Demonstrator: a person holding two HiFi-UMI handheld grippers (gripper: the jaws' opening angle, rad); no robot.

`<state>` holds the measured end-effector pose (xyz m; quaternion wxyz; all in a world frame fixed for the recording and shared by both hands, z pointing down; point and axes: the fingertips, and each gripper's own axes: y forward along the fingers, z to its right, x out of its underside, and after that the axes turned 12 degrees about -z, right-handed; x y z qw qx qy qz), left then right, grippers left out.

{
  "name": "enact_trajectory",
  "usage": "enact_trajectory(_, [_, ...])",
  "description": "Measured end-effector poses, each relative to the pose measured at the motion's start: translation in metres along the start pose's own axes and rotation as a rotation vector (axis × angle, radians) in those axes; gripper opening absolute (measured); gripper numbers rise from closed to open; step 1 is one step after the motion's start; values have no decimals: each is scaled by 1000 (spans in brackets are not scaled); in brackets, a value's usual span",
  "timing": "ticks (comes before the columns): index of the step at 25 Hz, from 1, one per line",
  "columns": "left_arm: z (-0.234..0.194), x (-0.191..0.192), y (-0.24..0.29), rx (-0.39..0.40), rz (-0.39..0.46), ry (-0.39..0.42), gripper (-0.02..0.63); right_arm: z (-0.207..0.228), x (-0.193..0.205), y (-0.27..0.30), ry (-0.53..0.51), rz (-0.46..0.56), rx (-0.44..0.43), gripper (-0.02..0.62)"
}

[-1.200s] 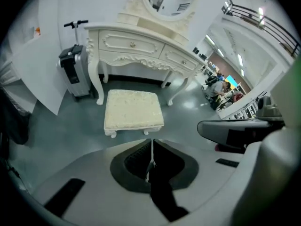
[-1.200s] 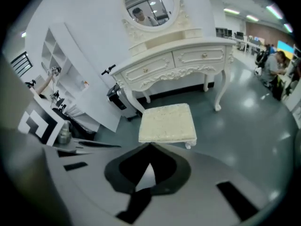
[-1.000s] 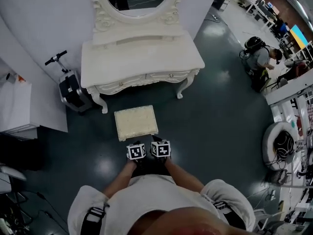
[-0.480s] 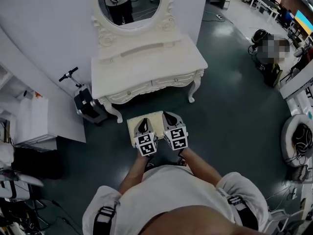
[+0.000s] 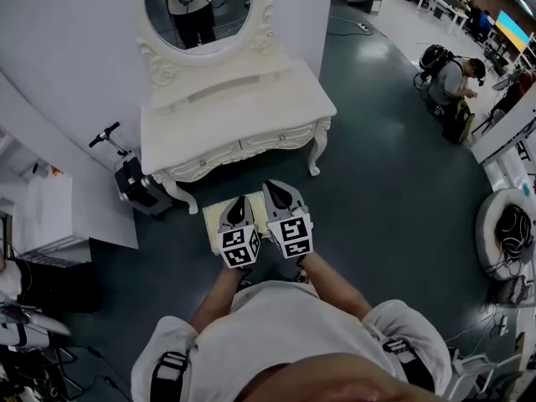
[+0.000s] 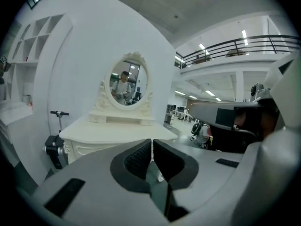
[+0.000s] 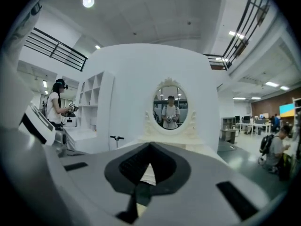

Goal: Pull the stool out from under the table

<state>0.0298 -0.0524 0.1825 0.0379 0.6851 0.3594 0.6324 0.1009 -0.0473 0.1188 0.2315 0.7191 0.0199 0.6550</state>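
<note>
The cream cushioned stool point(image 5: 212, 218) stands on the dark floor just in front of the white dressing table point(image 5: 243, 111), out from under it and mostly hidden by my grippers. Held side by side above the stool, the left gripper point(image 5: 238, 206) and the right gripper point(image 5: 273, 189) point toward the table. Both are shut with nothing in them. In the left gripper view the pads of the left gripper point(image 6: 152, 150) meet before the table point(image 6: 117, 132) and its oval mirror point(image 6: 128, 84). In the right gripper view the right gripper point(image 7: 150, 150) is shut, facing the mirror point(image 7: 170, 108).
A folded scooter point(image 5: 130, 178) leans at the table's left leg, beside a white shelf unit point(image 5: 50, 216). A person point(image 5: 452, 82) crouches on the floor at the far right. A round white stand with cables point(image 5: 507, 233) sits at the right edge. Another person point(image 7: 56, 105) stands by shelves.
Both grippers have risen from low at the stool's near edge to above it, tilting up toward level. The stool has stayed put.
</note>
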Motion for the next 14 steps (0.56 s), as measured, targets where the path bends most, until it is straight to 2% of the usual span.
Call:
enact_trajectory(6, [43,-8,2,17,-3,154,20,10,0,-22,-59,30,-17,12])
enact_trajectory(10, [69,-3,12,52,-18,126,20,30,1,-39,-101,34,-6,12])
enact_trajectory(14, [83,0,23,62,-45,149,18,50,0,-46,-129,41,15,12])
